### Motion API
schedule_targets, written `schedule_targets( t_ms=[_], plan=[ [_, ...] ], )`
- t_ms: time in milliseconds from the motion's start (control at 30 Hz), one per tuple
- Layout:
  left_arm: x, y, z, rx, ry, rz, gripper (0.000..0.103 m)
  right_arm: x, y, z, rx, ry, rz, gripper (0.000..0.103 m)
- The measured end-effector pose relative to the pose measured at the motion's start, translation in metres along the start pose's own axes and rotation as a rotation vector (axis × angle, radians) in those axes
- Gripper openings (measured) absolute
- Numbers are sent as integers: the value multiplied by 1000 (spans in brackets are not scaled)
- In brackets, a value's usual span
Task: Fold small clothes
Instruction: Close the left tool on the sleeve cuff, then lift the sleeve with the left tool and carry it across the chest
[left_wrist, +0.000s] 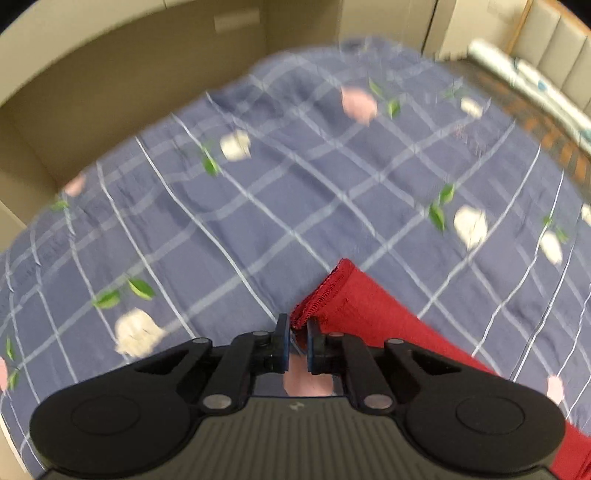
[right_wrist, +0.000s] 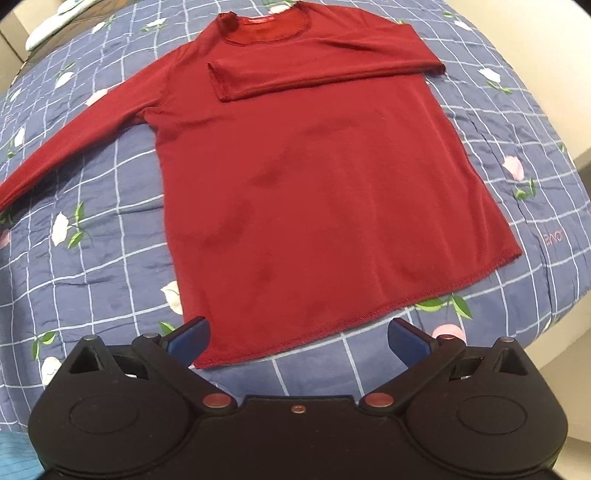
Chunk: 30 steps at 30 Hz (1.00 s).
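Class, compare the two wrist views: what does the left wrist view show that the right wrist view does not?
Left wrist view only: the left hand-held gripper shut on the sleeve cuff, with cardboard walls behind. Right wrist view only: the open right hand-held gripper, the whole red shirt, one sleeve folded across its chest. Both: the blue checked quilt.

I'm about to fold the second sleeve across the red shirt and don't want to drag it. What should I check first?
1. Left gripper closed on the sleeve cuff: ok, fingers pinch its edge.
2. Right gripper free: ok, open and empty, above the hem.
3. Other sleeve already folded across the chest: ok.
4. Red shirt body flat on the bedspread: ok.
5. Both cuff layers gripped: cannot tell.
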<state>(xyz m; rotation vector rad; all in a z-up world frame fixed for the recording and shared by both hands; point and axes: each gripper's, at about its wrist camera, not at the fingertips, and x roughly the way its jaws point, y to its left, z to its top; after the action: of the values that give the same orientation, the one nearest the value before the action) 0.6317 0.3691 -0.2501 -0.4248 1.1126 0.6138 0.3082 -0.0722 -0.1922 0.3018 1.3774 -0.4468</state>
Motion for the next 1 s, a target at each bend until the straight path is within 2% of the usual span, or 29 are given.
schedule_targets(
  t_ms=[100, 233, 333, 467, 567, 767, 1000],
  plan=[
    [-6, 9, 2, -9, -24, -11, 9, 1, 1, -1, -4, 1, 9, 102],
    [-2, 22, -4, -53, -8, 31, 9, -2, 1, -4, -7, -4, 12, 102],
    [-5, 29, -8, -72, -2, 18, 9, -5, -2, -6, 1, -17, 9, 102],
    [-21, 26, -11, -42, -41, -8, 9, -6, -9, -8, 30, -24, 11, 102],
    [-39, 20, -8, -18, -85, -49, 9, -6, -10, -7, 20, -31, 21, 102],
    [-90, -3, -7, 87, -226, -152, 9, 1, -10, 4, -30, -43, 77, 102],
    [-156, -54, -23, 192, -359, -274, 9, 14, -33, 27, -97, -46, 152, 102]
  ],
)
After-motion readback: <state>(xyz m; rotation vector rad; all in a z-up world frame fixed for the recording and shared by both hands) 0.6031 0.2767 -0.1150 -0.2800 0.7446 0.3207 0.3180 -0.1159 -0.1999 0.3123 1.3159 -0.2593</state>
